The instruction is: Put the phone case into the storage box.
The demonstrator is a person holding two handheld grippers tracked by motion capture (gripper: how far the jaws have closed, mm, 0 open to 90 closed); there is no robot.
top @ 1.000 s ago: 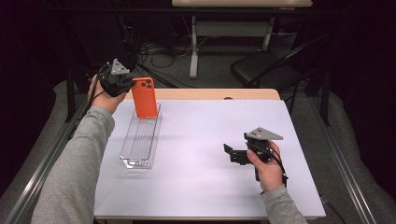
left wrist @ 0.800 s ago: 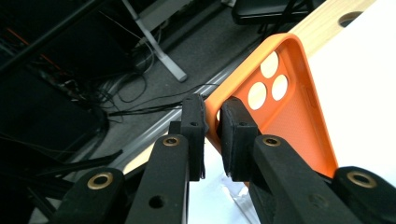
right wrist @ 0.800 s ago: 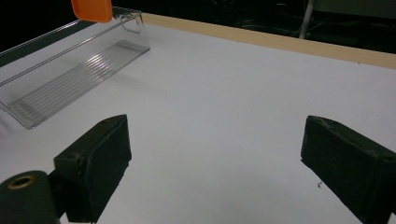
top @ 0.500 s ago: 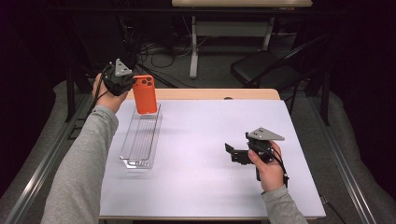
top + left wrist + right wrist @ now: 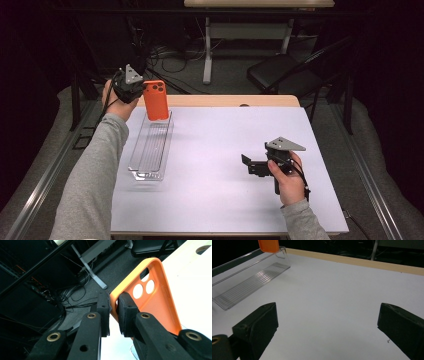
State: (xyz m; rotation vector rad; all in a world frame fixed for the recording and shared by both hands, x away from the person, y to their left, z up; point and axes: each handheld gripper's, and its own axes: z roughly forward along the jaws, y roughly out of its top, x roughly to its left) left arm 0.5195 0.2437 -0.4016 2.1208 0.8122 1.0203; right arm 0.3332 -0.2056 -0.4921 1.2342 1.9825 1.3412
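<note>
An orange phone case stands upright over the far end of a clear plastic tray on the left of the white table. My left gripper is shut on the case's upper edge beside the camera cut-outs. In the left gripper view the pads pinch the case rim. My right gripper rests low over the table at the right, open and holding nothing; its jaws have just been opening wider. In the right gripper view the tray and the case's bottom lie far left.
A white sheet covers the table, with a wooden strip along its far edge. Behind the table stand a dark chair and a desk leg among floor cables.
My left hand has shifted slightly with the orange case, staying over the tray's far end. The right hand has kept its place.
</note>
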